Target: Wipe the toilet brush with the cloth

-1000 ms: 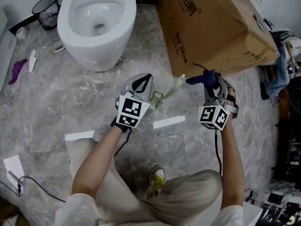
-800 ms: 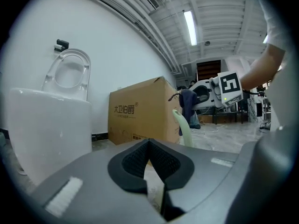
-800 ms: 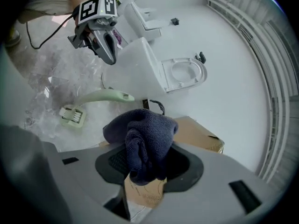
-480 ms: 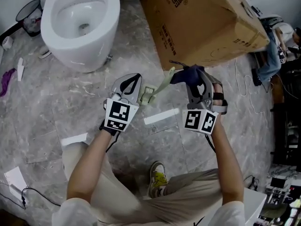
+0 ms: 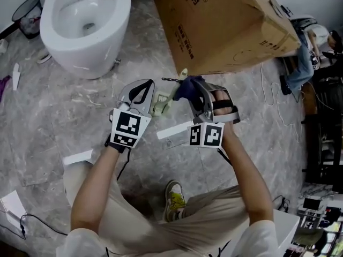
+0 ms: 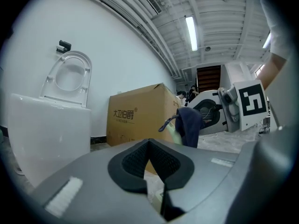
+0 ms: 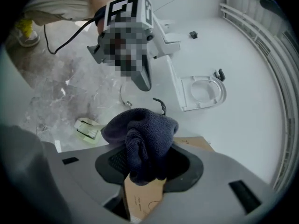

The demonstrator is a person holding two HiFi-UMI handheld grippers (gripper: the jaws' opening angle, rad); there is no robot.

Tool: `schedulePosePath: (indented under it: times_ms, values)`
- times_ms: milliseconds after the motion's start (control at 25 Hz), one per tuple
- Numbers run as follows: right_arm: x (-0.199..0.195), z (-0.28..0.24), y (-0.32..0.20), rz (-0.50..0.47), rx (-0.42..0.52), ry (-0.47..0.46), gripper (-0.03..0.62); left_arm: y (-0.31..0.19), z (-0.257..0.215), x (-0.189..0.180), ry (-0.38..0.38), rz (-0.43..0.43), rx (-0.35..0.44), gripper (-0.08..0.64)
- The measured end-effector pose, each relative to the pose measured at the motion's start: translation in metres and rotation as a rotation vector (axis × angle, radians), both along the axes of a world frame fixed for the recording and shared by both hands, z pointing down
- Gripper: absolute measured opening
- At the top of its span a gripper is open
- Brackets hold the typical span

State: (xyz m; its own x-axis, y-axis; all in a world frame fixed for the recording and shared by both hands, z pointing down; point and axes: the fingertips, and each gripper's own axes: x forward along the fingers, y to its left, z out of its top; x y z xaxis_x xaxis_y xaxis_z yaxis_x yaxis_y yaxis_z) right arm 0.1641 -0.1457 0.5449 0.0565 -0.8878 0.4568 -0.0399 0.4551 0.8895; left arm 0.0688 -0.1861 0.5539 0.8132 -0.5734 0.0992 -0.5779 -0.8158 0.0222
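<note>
My left gripper (image 5: 143,85) is shut on a pale green toilet brush; its head (image 5: 161,106) hangs just right of the jaws, above the floor. The grip point itself is hidden under the jaws (image 6: 149,146). From the head the handle rises to the upper right, and its tip (image 5: 184,73) pokes out past a dark blue cloth (image 5: 186,88). My right gripper (image 5: 194,90) is shut on that cloth, which bunches round the handle. In the right gripper view the cloth (image 7: 145,139) fills the jaws, with the brush head (image 7: 87,128) and left gripper (image 7: 144,80) beyond it.
A white toilet (image 5: 86,20) stands at the upper left with a black bin (image 5: 29,12) beside it. A big cardboard box (image 5: 225,20) sits close behind the grippers. White strips (image 5: 174,130) lie on the marble floor. Cables (image 5: 268,98) and clothes are at the right.
My right gripper has slid left with the cloth along the handle, toward the brush head, so less bare handle shows. The left gripper has stayed about where it was.
</note>
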Motion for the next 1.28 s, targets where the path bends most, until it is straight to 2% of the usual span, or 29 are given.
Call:
schedulePosePath:
  times_ms: [280,440,640,800,1080,1280]
  values:
    - [-0.001,0.039,0.012,-0.047,-0.085,0.088,0.17,0.001,0.002,0.002,-0.016,0.008,0.001,0.002]
    - [-0.004,0.064,0.025,-0.059,-0.15,0.109,0.17,0.0,0.007,-0.004,-0.024,0.012,-0.005,0.002]
    - [-0.028,0.076,0.043,-0.14,-0.184,0.108,0.17,-0.019,0.002,-0.018,0.014,-0.048,-0.032,0.002]
    - [-0.048,0.052,0.045,-0.192,-0.115,0.076,0.169,-0.02,0.001,-0.017,0.018,-0.049,-0.037,0.002]
    - [-0.043,-0.021,0.012,-0.138,0.092,-0.018,0.17,-0.015,0.004,-0.012,-0.011,-0.026,-0.02,0.002]
    - [-0.033,-0.027,-0.002,-0.074,0.103,-0.099,0.17,-0.014,0.011,-0.018,-0.038,-0.029,-0.022,0.002]
